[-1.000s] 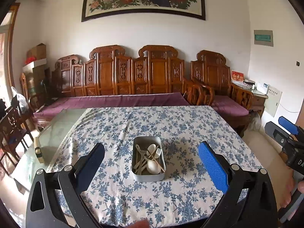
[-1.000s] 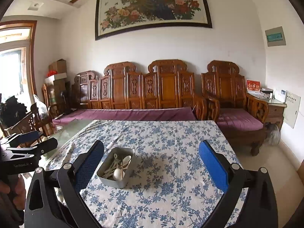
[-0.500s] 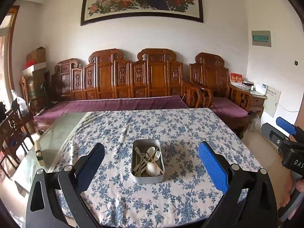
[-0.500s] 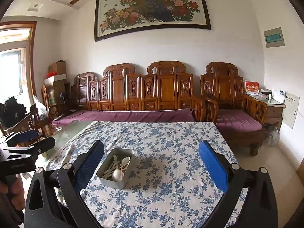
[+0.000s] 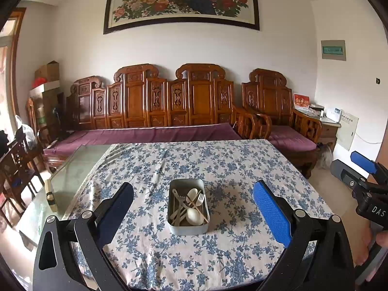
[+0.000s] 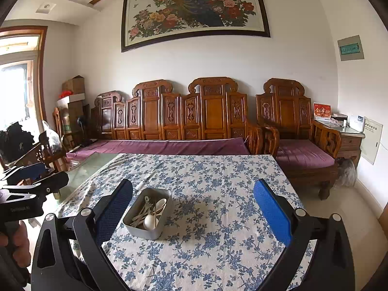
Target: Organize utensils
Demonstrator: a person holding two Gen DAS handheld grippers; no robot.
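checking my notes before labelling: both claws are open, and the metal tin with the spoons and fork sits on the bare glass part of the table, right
Not quite. The metal tin with the spoons and fork sits on the blue floral tablecloth, not on the bare glass, which lies off to its left; the left wrist view shows this. Both the left claw and right claw are open.

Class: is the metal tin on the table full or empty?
Partly full. The tin holds a loose pile of pale utensils: spoons, a fork and sticks.
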